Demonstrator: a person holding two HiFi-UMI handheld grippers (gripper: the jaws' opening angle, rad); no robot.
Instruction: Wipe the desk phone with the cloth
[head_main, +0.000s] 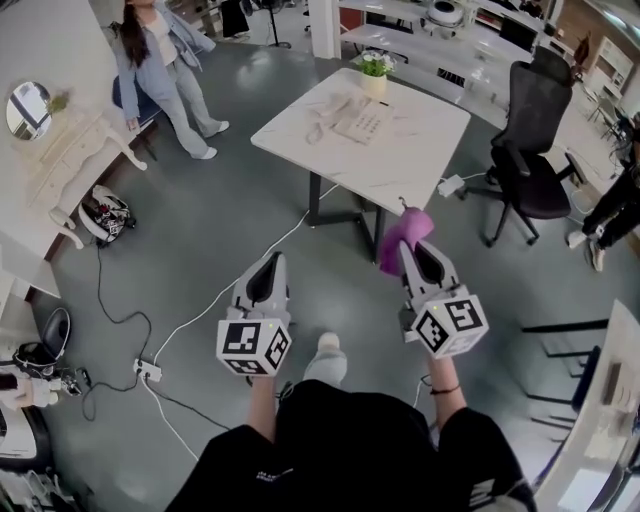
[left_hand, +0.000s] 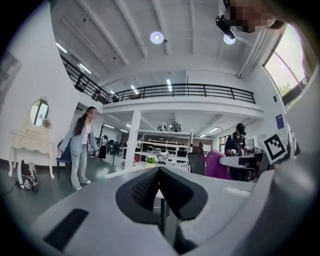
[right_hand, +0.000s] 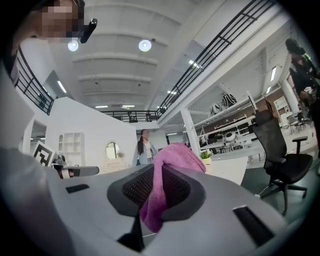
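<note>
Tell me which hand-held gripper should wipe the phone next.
Right: the right hand-held gripper is shut on the crumpled purple cloth; the left hand-held gripper is shut and empty. The white desk phone lies ahead on the white table.

R hand-held gripper (head_main: 409, 252) pinches purple cloth (head_main: 414, 226); desk phone (head_main: 352, 117) on white table (head_main: 425, 150), well apart.

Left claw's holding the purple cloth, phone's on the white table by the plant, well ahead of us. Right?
Wrong claw. The right gripper view shows the cloth pinched in the right claw; the left claw is shut on nothing. The phone is on the white table by the plant, well ahead.
</note>
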